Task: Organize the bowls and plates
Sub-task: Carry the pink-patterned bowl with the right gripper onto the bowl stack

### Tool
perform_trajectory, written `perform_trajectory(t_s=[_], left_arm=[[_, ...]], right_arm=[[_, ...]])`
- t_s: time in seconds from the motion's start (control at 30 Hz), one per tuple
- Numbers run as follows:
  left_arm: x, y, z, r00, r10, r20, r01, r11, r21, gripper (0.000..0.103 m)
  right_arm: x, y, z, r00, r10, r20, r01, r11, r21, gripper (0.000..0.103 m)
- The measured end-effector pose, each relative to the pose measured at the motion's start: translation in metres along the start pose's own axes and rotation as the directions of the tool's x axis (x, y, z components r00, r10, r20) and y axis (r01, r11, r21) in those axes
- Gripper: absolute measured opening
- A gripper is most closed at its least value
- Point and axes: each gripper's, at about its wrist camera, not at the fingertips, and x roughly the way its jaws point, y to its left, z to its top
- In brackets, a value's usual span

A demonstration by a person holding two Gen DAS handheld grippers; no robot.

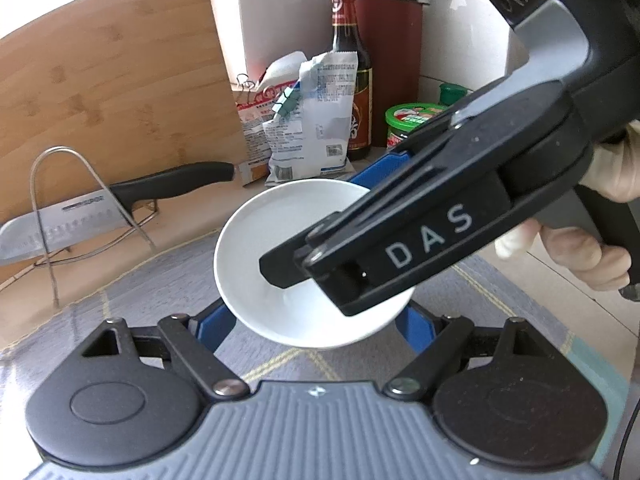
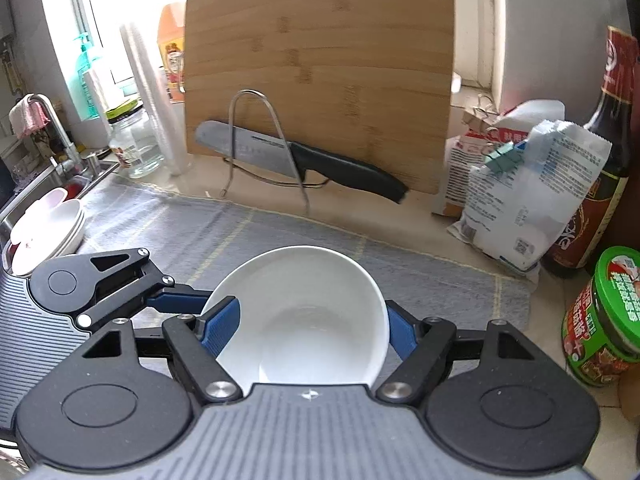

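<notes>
Surface: kitchen counter point(image 2: 400, 224), grey checked mat point(image 2: 248, 236) laid over the near part, wall and window behind.
Left gripper point(image 1: 316, 320): blue pads on opposite sides of a white bowl point(image 1: 280, 248); jaws part closed, clamped on the bowl's outer wall.
Right gripper point(image 2: 308, 332): blue fingers point(image 2: 222, 326) against the outside of the same bowl point(image 2: 312, 320), one on each side; jaws closed onto it, and the bowl sets how far apart they stand.
Bowl position: tilted, open side facing the right wrist camera, held off the mat between both grippers; empty inside.
Overlap: in the left wrist view the right gripper's black body point(image 1: 440, 216), marked DAS, crosses over the bowl's right half; a gloved hand point(image 1: 580, 256) holds its handle at the right edge.
Left side, mid: stack of white dishes point(image 2: 52, 228) at the mat's left end, next to the sink point(image 2: 48, 184) and tap point(image 2: 52, 132).
Right side, mid: green-lidded jar point(image 2: 608, 316), dark sauce bottle point(image 2: 600, 152), clipped white bag point(image 2: 532, 192) and a red-printed packet point(image 2: 468, 160) behind it.
Behind mat: wire rack point(image 2: 264, 148) with a black-handled knife point(image 2: 296, 158) lying through it.
Far: bamboo cutting board point(image 2: 320, 68) leaning upright on the wall, just behind the rack.
Far left: glass jar point(image 2: 136, 148), stack of clear cups point(image 2: 156, 92), orange bottle point(image 2: 172, 48), teal pump bottle point(image 2: 84, 68) by the window.
Far right (left wrist view): red knife block point(image 1: 388, 60) behind the sauce bottle.
</notes>
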Motion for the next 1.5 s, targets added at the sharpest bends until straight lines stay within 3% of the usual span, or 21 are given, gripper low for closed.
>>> perform_trajectory(t_s=[0.4,0.83,1.5], left_arm=[[-0.058,0.012,-0.024,1.000,0.024,-0.009,-0.024,1.000,0.010,0.086],[-0.118,0.036,-0.052,0.997,0.078,0.017,-0.077,0.995,-0.062,0.086],[-0.169,0.085,-0.091,0.971,0.234,-0.038,-0.237,0.957,-0.170,0.086]], right_arm=[[-0.012,0.061,-0.004,1.000,0.015,0.003,-0.015,1.000,-0.019,0.082],[-0.015,0.136,0.011,0.998,0.055,0.030,-0.052,0.994,-0.098,0.082],[0.021,0.225,0.037,0.982,0.187,-0.008,-0.184,0.955,-0.231,0.082]])
